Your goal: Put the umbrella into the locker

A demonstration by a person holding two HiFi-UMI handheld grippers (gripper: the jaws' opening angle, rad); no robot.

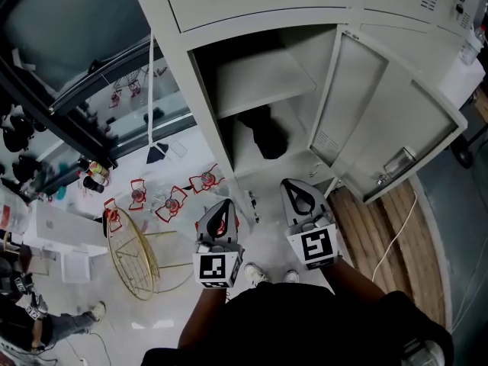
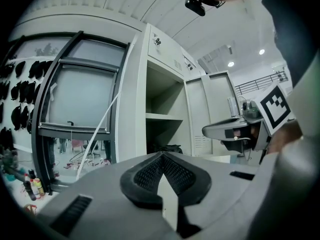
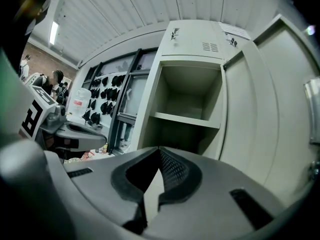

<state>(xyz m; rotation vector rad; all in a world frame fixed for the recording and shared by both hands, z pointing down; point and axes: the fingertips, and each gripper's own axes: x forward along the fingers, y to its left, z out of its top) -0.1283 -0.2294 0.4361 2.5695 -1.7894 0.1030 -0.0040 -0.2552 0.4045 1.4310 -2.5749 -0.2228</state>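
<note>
Umbrella (image 1: 267, 133), a dark bundle, lies in the open locker (image 1: 200, 90) under the shelf (image 1: 259, 82) (door (image 1: 381, 120) swung wide); left gripper (image 1: 226, 204) and right gripper (image 1: 293, 184) hang just outside, jaws closed on nothing.

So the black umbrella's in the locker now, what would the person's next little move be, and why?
Probably move the right gripper to the open locker door and push it shut. The umbrella already lies under the shelf, and both that gripper and the left gripper are shut and empty.
</note>
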